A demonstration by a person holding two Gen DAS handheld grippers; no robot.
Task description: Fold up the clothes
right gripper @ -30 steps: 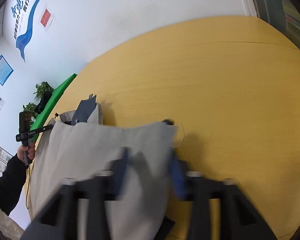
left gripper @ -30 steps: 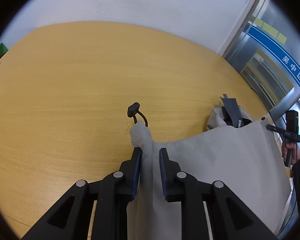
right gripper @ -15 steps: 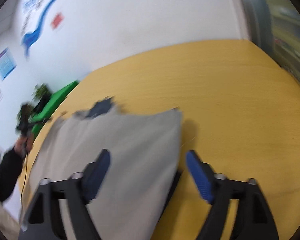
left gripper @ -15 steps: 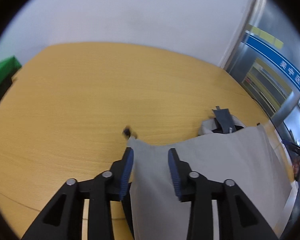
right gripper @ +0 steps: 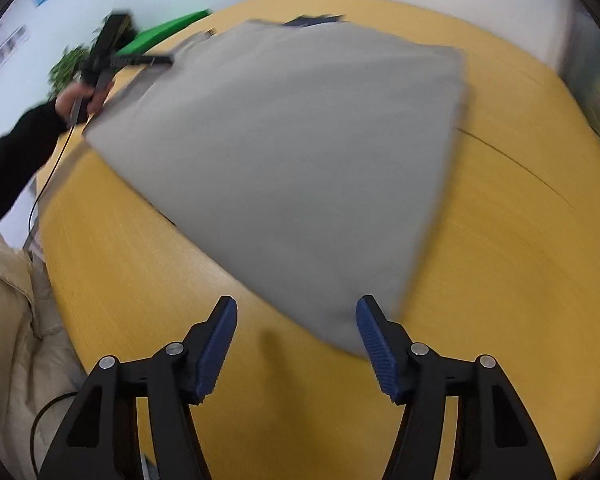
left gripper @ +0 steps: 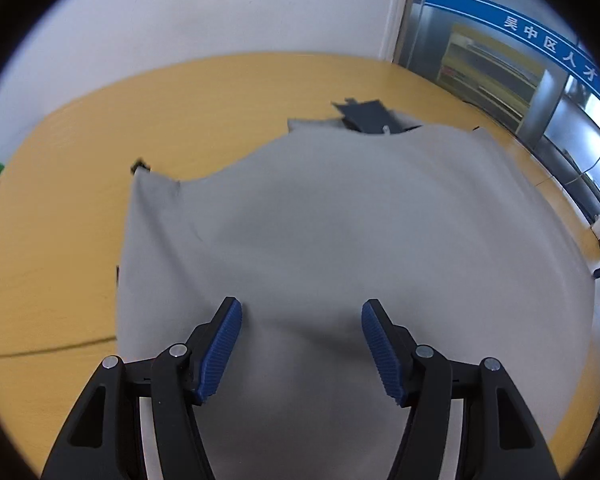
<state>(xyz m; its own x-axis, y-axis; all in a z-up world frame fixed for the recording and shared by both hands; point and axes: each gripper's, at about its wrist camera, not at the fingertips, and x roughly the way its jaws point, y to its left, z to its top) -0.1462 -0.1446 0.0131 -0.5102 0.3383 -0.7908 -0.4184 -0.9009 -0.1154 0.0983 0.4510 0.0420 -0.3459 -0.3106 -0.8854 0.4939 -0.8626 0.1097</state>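
A grey garment (left gripper: 340, 220) lies spread flat on the yellow wooden table (left gripper: 60, 200). A dark blue part (left gripper: 364, 114) shows at its far edge and a black cord end (left gripper: 140, 166) pokes out at its far left corner. My left gripper (left gripper: 300, 308) hovers over the cloth's near part, its jaws opening, the pads touching nothing. In the blurred right wrist view the garment (right gripper: 300, 152) reaches toward my right gripper (right gripper: 296, 308). Those jaws are closing but stand apart, with the cloth's near corner just ahead of the right finger (right gripper: 376, 340) and not pinched.
A hand (right gripper: 76, 100) in a black sleeve holds the other gripper at the cloth's far left corner. A beige jacket (right gripper: 4, 320) is at the near left. A green object (right gripper: 168, 28) and a plant (right gripper: 68, 64) stand beyond the table; glass doors (left gripper: 500, 60) lie right.
Both grippers let go of the cloth's far corners and opened. Both drew back toward the near side, the right one sweeping sideways to a near corner. The cloth now lies flat.
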